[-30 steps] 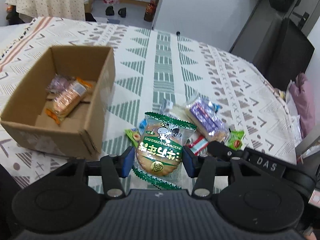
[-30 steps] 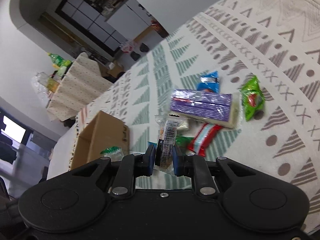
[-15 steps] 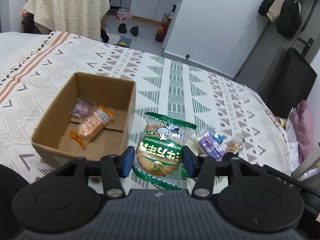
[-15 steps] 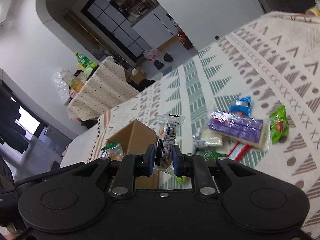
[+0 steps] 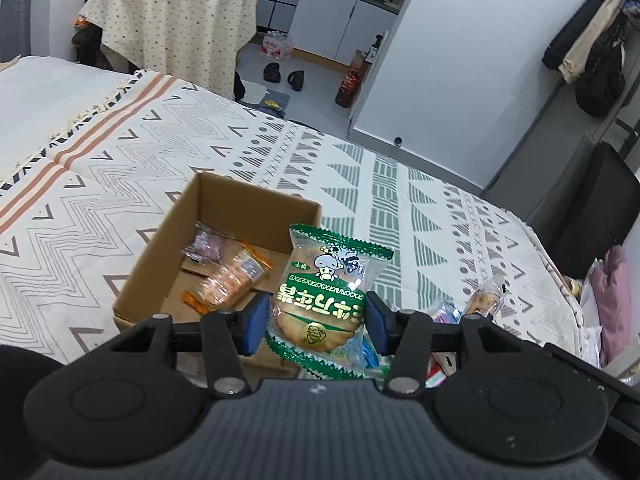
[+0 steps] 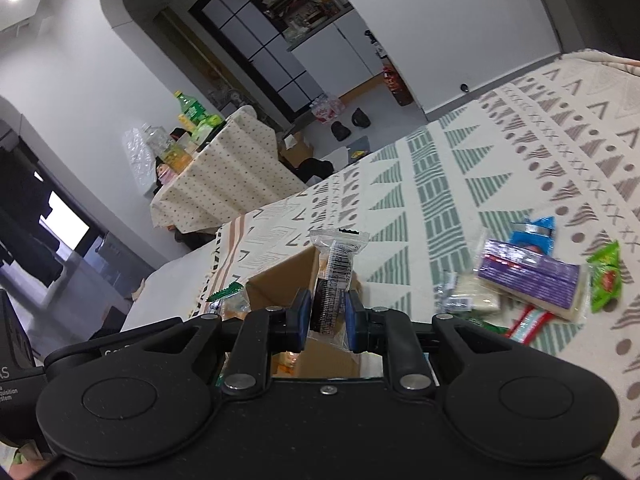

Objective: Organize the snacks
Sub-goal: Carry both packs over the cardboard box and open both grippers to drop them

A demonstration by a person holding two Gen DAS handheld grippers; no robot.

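Both grippers carried snacks toward the box (image 5: pixel 224 216) — left gripper (image 5: pixel 316 322) clamped on a biscuit pack (image 5: pixel 324 300), right gripper (image 6: pixel 326 314) pinching a clear packet (image 6: pixel 334 276) — best let go only once well past its rim.

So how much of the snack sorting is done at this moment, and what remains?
Done: two packets, an orange cracker pack and a purplish one, lie in the cardboard box. In hand: the left hand-held gripper grips a green biscuit packet; the right hand-held gripper grips a clear-wrapped snack. Left: several snacks, including the purple pack, on the cloth.

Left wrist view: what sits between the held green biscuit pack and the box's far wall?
Two packets on the cardboard box floor: an orange-trimmed cracker pack and a purplish packet.
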